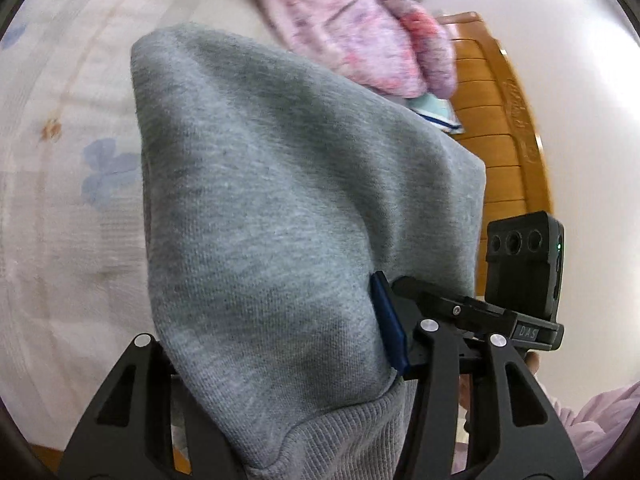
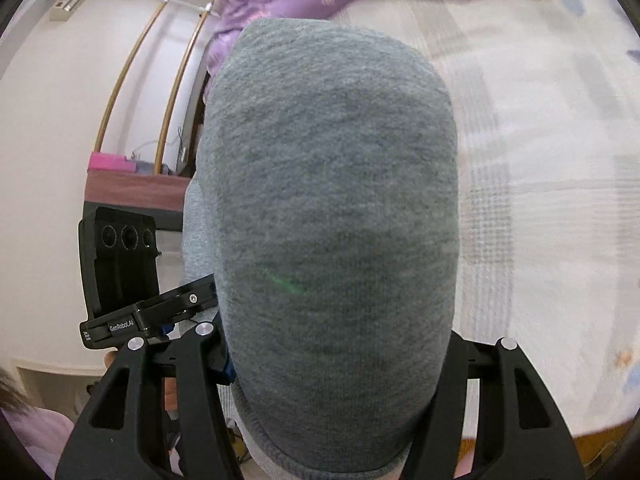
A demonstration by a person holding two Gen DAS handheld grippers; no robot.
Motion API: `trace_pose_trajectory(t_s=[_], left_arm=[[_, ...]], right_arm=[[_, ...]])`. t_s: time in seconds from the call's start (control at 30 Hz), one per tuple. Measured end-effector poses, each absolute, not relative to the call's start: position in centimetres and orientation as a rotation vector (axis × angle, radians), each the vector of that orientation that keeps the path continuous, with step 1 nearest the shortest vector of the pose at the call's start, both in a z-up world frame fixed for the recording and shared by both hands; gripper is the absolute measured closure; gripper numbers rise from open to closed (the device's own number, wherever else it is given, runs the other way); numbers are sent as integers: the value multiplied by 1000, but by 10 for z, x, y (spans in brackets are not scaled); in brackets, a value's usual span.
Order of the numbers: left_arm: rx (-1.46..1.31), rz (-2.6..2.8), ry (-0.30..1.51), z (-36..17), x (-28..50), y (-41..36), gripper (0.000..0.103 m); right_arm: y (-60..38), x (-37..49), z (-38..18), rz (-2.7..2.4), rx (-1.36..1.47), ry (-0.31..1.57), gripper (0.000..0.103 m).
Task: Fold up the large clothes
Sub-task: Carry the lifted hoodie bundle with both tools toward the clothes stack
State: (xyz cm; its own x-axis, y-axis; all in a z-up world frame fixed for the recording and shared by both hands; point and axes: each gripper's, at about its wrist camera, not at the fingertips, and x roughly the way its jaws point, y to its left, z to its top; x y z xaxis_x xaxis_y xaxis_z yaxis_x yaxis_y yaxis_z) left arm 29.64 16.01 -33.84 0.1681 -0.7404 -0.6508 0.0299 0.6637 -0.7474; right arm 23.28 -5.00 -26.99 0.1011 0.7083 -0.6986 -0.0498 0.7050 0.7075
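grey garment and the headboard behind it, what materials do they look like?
Grey garment: looks like heathered knit fleece or sweatshirt jersey, matte, slightly fuzzy, with a ribbed hem near the camera. Fibre can't be told. Headboard: looks like wood with a glossy orange-brown varnish, slatted panels visible; could be veneer.

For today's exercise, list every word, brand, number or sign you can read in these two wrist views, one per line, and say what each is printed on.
"DAS" – on the black bracket under the camera module, left wrist view.
"GenRobot.AI" – on the black bracket under the camera module, right wrist view.
Small white marking at that bracket's left end – too small to read.
The grey sweatshirt shows no print.
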Motion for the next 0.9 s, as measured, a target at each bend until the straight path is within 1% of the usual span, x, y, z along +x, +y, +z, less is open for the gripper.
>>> trace_pose_trajectory(t_s=[0.1,0.17,0.4,0.47,0.53,0.67,0.9], left_arm=[[-636,-663,1288,-303,294,128,52],[-607,-704,1287,-274,293,103,52],[-480,-866,1253,-218,264,20,51],[-441,-899,1242,-211,254,-4,50],[-421,-926,1244,-204,245,-44,50],[-392,-957,1253,-204,213,-105,49],[-390,-933,1224,-197,163,-246,49]], right_arm=[[-76,210,-229,551,604,1310,48],[-91,193,-213,514,619,1277,48],[-153,126,-162,386,657,1131,48],[-183,105,-153,352,666,1098,48],[-209,84,-146,314,677,1072,48],[-267,46,-141,278,685,1038,48],[-415,-11,-142,306,681,1021,48]])
